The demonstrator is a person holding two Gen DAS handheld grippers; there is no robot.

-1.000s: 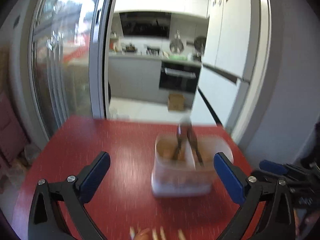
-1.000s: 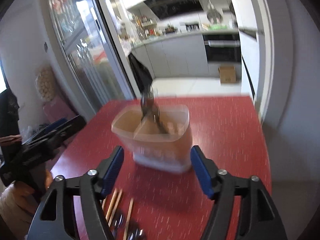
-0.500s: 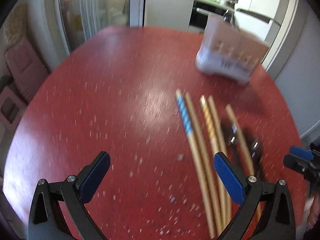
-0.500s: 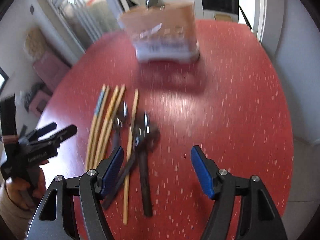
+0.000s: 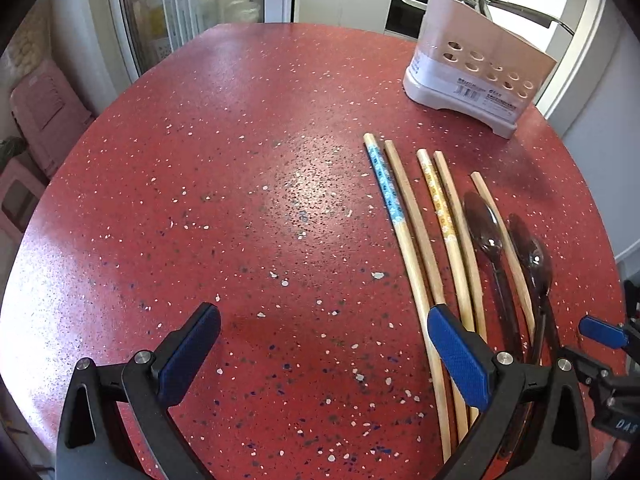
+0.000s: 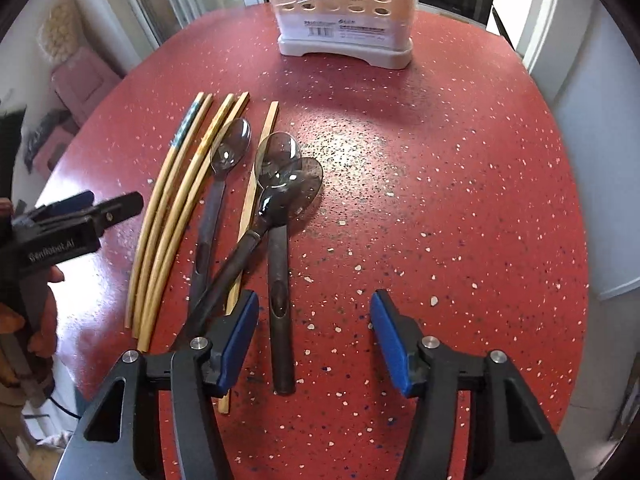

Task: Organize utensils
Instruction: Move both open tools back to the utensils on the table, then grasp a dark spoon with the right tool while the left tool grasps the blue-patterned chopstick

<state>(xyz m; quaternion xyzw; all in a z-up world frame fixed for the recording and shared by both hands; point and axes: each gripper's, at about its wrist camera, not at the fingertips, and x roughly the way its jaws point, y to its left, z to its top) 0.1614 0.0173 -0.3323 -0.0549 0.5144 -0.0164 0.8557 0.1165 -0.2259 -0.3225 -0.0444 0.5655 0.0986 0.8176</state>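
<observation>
Right tongs [image 6: 314, 338] gape over bare table [image 6: 440, 200].

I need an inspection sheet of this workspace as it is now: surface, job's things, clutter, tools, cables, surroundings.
Surface: red speckled table, glossy.
Job's things: five chopsticks side by side; three dark spoons, two overlapping; white utensil holder upright at the far edge.
Clutter: nothing seen.
Tools: left tool open, empty, its right finger above the chopsticks; right tool open, empty, near the spoon handles.
Cables: one dark cord below the table edge, beside the hand.
Surroundings: glass sliding door, kitchen oven, pink stool.
</observation>
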